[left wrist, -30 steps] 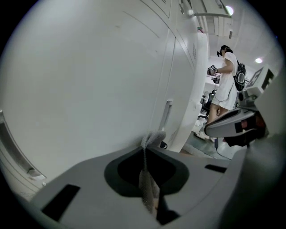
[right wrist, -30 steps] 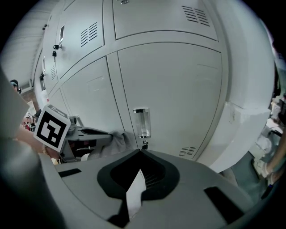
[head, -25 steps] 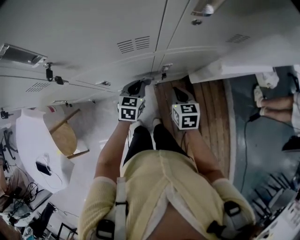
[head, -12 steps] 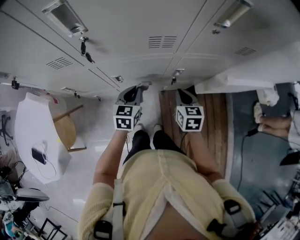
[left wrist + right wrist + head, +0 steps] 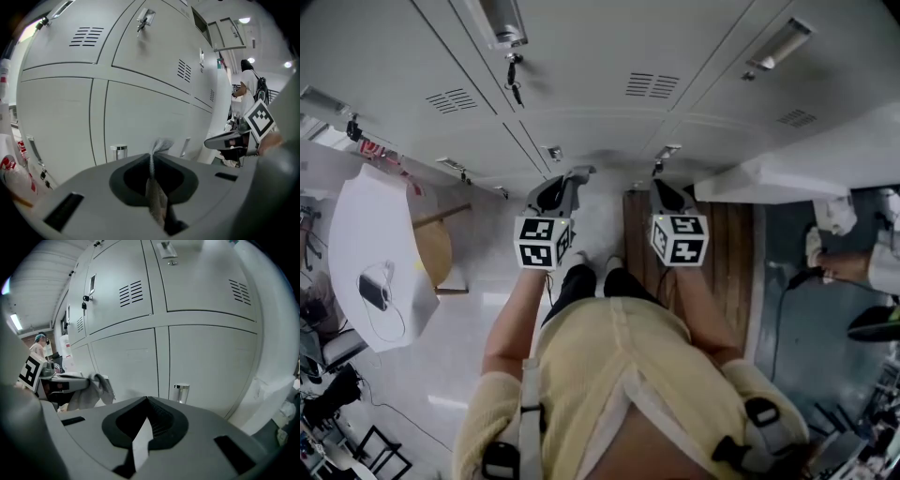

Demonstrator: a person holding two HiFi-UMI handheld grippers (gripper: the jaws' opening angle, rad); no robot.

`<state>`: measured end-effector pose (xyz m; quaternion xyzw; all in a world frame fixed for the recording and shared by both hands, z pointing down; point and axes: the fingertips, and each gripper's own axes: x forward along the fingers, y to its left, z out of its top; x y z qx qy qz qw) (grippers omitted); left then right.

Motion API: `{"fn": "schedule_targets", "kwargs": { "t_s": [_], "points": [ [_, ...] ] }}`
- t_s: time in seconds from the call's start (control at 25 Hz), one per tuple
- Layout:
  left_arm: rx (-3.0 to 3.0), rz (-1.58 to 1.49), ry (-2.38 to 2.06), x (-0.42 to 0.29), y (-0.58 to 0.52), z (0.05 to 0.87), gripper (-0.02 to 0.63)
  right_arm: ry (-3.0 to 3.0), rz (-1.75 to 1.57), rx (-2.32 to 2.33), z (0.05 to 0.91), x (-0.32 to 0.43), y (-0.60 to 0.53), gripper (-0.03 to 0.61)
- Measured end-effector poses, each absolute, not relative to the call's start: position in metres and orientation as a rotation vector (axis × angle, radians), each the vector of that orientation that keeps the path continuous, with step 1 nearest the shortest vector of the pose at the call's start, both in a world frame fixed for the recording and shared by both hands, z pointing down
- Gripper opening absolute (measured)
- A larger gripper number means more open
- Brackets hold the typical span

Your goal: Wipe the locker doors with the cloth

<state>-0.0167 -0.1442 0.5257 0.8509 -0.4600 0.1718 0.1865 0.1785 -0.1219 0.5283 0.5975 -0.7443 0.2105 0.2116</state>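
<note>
Since the earlier head view, the sight line has lifted up the lockers and a higher row of handles has come into frame. The left gripper [image 5: 572,176] has drifted a little to the left, while the right gripper [image 5: 662,189] has barely shifted.

The left fingers are clamped on the cloth [image 5: 161,145]. A grey fold runs down between them and a small tuft pokes out past the tips. In the right gripper view more of the cloth hangs loose beneath those tips. The right fingers are closed together and I can see nothing held between them.

The locker door [image 5: 140,117] stands ahead of both pairs of fingertips and is not yet touched. A chrome knob [image 5: 120,151] sits on the door ahead of the left tips and slightly to their left.

My worry is how little cloth leads the fingers. If the left gripper is pushed straight in, the hard tips could meet the painted metal before the fabric does and scrape it instead of wiping. The hanging part could catch on the knob during a sideways pass and pull free of the pinch. The idle right gripper sits just to the right of the left one, so a wide sweep toward it could knock the two together.
</note>
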Motion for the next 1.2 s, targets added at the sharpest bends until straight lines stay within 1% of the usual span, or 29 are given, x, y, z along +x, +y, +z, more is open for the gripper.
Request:
{"fn": "schedule_targets", "kwargs": {
  "t_s": [0.56,1.2],
  "points": [
    [2.271,0.457,-1.445,-0.084,-0.123,0.520,0.017,-2.142,0.551,1.606,0.511,0.146,-0.125,0.003],
    [2.115,0.412,-1.601,-0.137,-0.106,0.525,0.017,-2.195,0.531,1.509,0.512,0.117,-0.125,0.003]
  ]
}}
